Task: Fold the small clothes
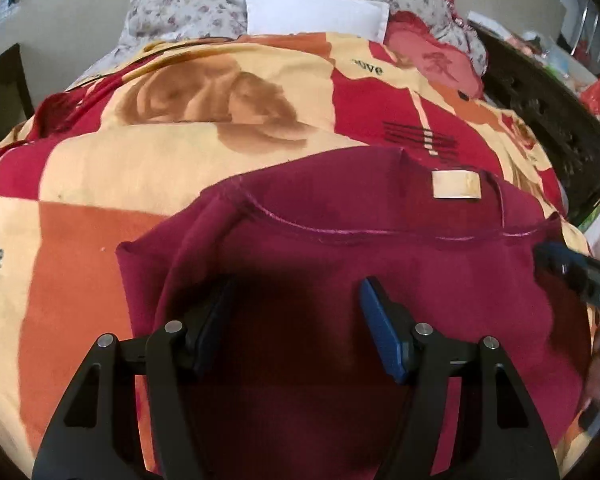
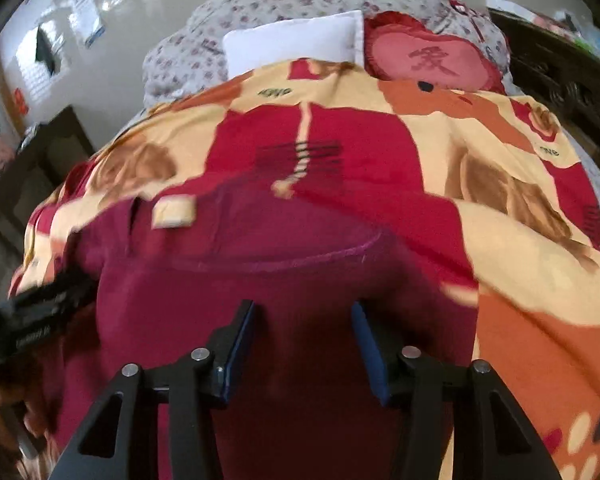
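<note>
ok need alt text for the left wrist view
The left gripper, fingers spread open, hovers over a maroon garment with a cream label, spread on a red, orange and cream bedspread. A white pillow lies beyond.

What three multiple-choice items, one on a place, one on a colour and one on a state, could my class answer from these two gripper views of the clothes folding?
1. Where does the maroon garment lie?
A. on the patterned bedspread
B. on the white pillow
C. on a bare floor

2. What colour is the label sewn near the garment's neckline?
A. green
B. cream
C. black

3. How do the jaws of the left gripper and the right gripper stand?
A. both shut on cloth
B. one shut, one apart
C. both apart, with nothing between them

Answers: 1 A, the bedspread shows on each side of the garment. 2 B, a pale cream rectangle sits on the maroon cloth. 3 C, each wrist view shows a wide gap between the blue pads.
</note>
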The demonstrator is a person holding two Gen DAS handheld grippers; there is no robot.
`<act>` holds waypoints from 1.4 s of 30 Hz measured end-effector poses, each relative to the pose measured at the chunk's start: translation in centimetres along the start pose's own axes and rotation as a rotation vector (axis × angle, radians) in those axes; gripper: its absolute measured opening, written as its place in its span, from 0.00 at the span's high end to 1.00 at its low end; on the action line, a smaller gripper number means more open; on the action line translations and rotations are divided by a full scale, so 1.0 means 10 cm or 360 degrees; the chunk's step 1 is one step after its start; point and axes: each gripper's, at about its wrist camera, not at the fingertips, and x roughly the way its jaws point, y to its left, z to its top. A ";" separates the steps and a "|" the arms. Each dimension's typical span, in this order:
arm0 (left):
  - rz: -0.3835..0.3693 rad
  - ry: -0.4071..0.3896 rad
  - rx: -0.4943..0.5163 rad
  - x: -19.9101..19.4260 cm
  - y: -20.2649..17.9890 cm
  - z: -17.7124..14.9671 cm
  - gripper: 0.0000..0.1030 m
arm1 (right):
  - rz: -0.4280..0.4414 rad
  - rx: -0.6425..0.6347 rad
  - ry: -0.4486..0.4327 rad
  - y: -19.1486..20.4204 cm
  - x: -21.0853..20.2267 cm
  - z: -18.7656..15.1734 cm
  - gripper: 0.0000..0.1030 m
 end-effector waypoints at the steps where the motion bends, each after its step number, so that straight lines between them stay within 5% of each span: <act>1: -0.0001 -0.0032 0.0030 0.02 -0.01 -0.02 0.37 | -0.0006 0.0006 0.0009 -0.02 0.04 0.03 0.55; 6: 0.0027 -0.0099 0.0102 0.07 -0.05 -0.07 0.36 | -0.0036 -0.0003 0.0067 -0.05 0.17 0.10 0.55; 10: -0.0100 -0.0027 0.0029 -0.12 0.09 0.04 0.36 | 0.0081 0.0104 0.0076 -0.10 -0.04 0.19 0.55; 14: -0.0134 -0.0084 0.0006 -0.68 0.32 0.03 0.36 | 0.0219 0.0126 -0.0166 -0.04 -0.80 0.08 0.54; 18: -0.0142 -0.0101 -0.0019 -1.15 0.51 -0.29 0.36 | 0.0161 0.0007 -0.0197 0.24 -1.23 -0.42 0.53; 23: -0.0255 -0.0022 -0.0122 -1.46 0.45 -1.09 0.36 | 0.0019 -0.0291 -0.0232 0.81 -1.29 -1.34 0.53; 26: -0.0341 0.0020 -0.0171 -1.46 0.32 -1.52 0.36 | -0.0050 -0.0405 -0.0266 0.95 -1.12 -1.57 0.53; 30: -0.0471 0.0150 -0.0319 -1.22 0.28 -1.79 0.36 | -0.0093 -0.0273 -0.0124 0.76 -0.72 -1.64 0.52; 33: -0.0545 0.0079 -0.0372 -1.19 0.34 -1.75 0.36 | 0.0005 -0.0171 -0.0113 0.61 -0.65 -1.65 0.48; 42: -0.0724 0.0016 -0.0622 -0.90 0.50 -1.52 0.35 | 0.0001 -0.0176 -0.0137 0.64 -0.63 -1.69 0.43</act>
